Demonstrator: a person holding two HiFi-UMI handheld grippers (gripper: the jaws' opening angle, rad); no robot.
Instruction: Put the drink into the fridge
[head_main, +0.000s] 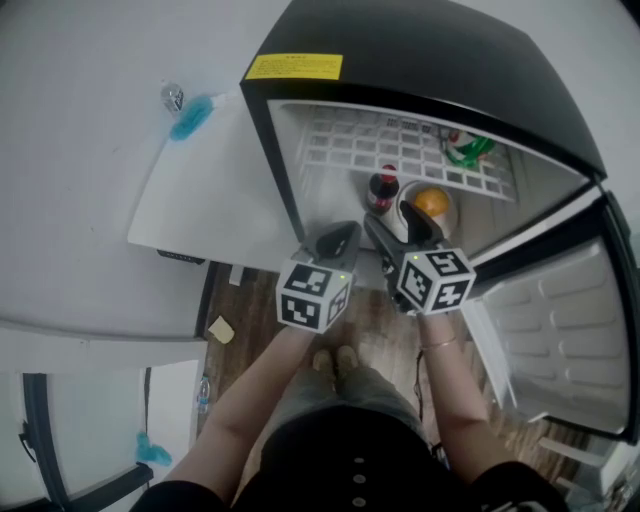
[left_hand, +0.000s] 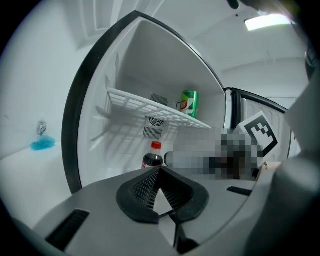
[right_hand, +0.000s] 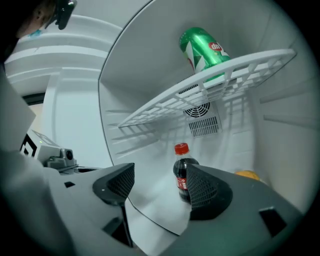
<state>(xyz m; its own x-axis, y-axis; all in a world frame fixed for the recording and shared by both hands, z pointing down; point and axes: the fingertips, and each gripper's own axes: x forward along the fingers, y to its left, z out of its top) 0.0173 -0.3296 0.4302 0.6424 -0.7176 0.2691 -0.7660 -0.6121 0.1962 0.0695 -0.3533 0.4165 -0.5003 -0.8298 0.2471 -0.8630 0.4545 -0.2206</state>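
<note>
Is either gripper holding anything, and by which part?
Nothing is held. The left gripper is shut on nothing; the right gripper is open, the cola bottle standing free in the fridge.

**Can, orange thing and counter items**

A green can (left_hand: 189, 103) stands upright on the wire shelf (left_hand: 150, 107). Lower down, at the right, sits a round orange thing (head_main: 432, 203); what it is I cannot tell. On the white counter (head_main: 200, 205) lies a blue thing (head_main: 190, 118), with a small clear object (head_main: 172, 96) just beside it. A tan scrap (head_main: 221, 329) lies on the wooden floor (head_main: 262, 305).
</note>
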